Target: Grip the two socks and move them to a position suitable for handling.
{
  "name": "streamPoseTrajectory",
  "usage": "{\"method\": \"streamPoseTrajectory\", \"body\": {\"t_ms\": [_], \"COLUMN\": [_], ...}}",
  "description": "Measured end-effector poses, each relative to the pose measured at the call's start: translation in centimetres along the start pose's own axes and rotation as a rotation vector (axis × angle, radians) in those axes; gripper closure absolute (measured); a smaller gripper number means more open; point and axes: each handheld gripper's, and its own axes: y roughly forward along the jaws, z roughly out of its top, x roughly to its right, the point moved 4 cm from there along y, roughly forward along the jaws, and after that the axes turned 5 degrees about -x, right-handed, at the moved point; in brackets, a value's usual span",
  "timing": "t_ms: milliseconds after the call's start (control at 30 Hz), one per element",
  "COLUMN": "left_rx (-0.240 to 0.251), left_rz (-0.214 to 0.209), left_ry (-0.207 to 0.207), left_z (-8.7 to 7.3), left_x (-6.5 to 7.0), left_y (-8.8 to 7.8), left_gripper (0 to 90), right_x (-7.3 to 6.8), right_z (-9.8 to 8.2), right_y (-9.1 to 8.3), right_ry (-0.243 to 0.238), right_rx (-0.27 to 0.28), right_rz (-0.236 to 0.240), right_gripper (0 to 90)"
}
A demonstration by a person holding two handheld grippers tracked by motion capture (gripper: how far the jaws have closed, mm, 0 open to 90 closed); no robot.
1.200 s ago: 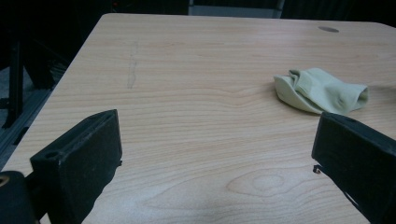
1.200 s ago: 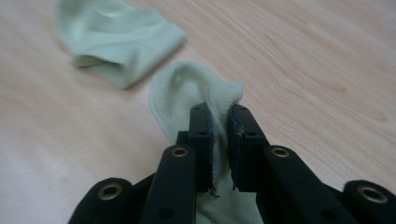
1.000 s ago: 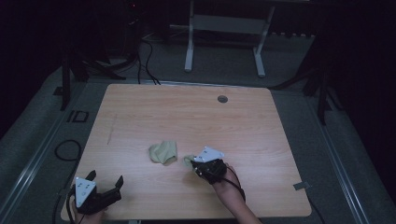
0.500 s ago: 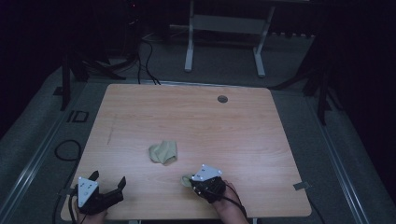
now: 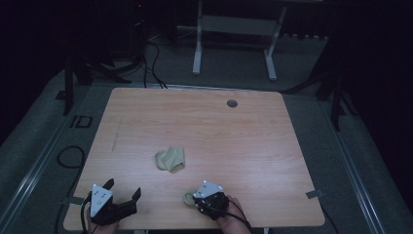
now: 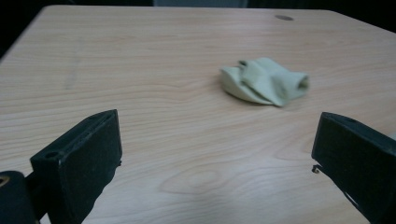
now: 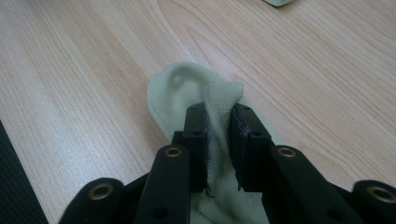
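Two pale green socks are on the wooden table (image 5: 204,122). One sock (image 5: 170,159) (image 6: 265,81) lies crumpled near the table's middle. The second sock (image 5: 189,197) (image 7: 187,93) is by the front edge, and my right gripper (image 5: 202,195) (image 7: 219,114) is shut on its fabric, with the toe end spread on the wood ahead of the jaws. My left gripper (image 5: 122,190) (image 6: 215,154) rests at the front left corner, open, with nothing between its jaws; the crumpled sock lies well ahead of it.
A small round grommet (image 5: 232,103) (image 6: 284,17) sits near the table's far edge. Behind the table stand a white metal frame (image 5: 234,29) and cables on the dark floor (image 5: 151,53). The table's front edge is close under both hands.
My right gripper has pulled back toward the front edge, dragging the second sock away from the crumpled one. The left gripper has stayed put.
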Motion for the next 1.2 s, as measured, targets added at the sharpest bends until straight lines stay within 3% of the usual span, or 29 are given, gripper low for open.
{"method": "streamPoseTrajectory", "body": {"t_ms": [100, 133, 233, 300, 400, 433, 467, 500, 567, 600, 633, 667, 700, 767, 900, 1067, 1100, 1200], "left_rx": [-0.004, -0.008, -0.012, -0.025, -0.055, -0.055, -0.063, -0.085, -0.122, -0.122, -0.158, -0.158, -0.192, -0.209, -0.295, -0.348, -0.351, -0.368], "left_rz": [-0.024, -0.054, -0.08, -0.13, -0.223, -0.223, -0.251, -0.326, -0.372, -0.372, -0.422, -0.422, -0.449, -0.451, -0.474, -0.467, -0.464, -0.464], "left_ry": [0.002, 0.015, 0.04, 0.051, 0.109, 0.109, 0.128, 0.163, 0.183, 0.183, 0.201, 0.201, 0.217, 0.228, 0.255, 0.284, 0.287, 0.29], "left_z": [0.1, 0.3, 0.8, 1.3, 1.8, 1.8, 1.9, 2.1, 2.2, 2.2, 2.1, 2.1, 2.0, 2.0, 1.4, 0.9, 0.8, 0.6], "left_x": [0.5, 1.3, 2.6, 3.7, 5.6, 5.6, 6.0, 7.4, 8.5, 8.5, 9.5, 9.5, 10.3, 10.6, 11.6, 11.6, 11.6, 11.4], "left_y": [0.0, -0.1, -0.3, -0.3, 0.0, 0.0, 0.1, 0.6, 1.3, 1.3, 2.1, 2.1, 3.0, 3.5, 5.5, 6.4, 6.5, 6.9], "left_gripper": [1.8, 1.8, 1.8, 1.8, 1.8, 1.8, 1.8, 10.5, 12.8, 16.4, 19.7, 23.6, 29.3, 35.6, 43.8, 50.1, 56.0, 60.3], "right_x": [-0.1, -0.2, -0.1, 0.2, 1.2, 1.6, 1.6, 2.3, 2.7, 2.7, 2.8, 2.8, 2.7, 2.5, 1.8, 1.7, 1.8, 1.9], "right_z": [0.1, 0.2, 0.6, 1.0, 1.6, 1.7, 1.7, 1.6, 1.4, 1.4, 1.2, 1.2, 1.0, 0.8, 0.6, 0.4, 0.2, 0.1], "right_y": [-0.1, -0.1, -1.1, -2.3, -4.1, -4.5, -4.5, -4.8, -4.9, -4.9, -4.6, -4.6, -4.0, -3.4, -2.1, -1.0, -0.5, -0.3], "right_ry": [0.0, 0.001, 0.0, 0.004, 0.002, -0.002, -0.002, -0.002, -0.011, -0.011, -0.011, -0.011, -0.019, -0.024, -0.042, -0.06, -0.061, -0.064], "right_rx": [-0.007, -0.008, 0.016, 0.047, 0.083, 0.087, 0.087, 0.079, 0.065, 0.065, 0.054, 0.054, 0.04, 0.031, 0.0, -0.034, -0.052, -0.05], "right_rz": [0.015, 0.024, 0.024, 0.027, 0.016, 0.01, 0.01, 0.018, 0.023, 0.023, 0.051, 0.051, 0.06, 0.085, 0.123, 0.122, 0.118, 0.11], "right_gripper": [66.8, 62.9, 56.2, 55.2, 60.6, 61.4, 61.4, 63.7, 63.8, 63.8, 65.5, 65.5, 65.7, 65.5, 62.5, 63.9, 67.4, 73.8]}}
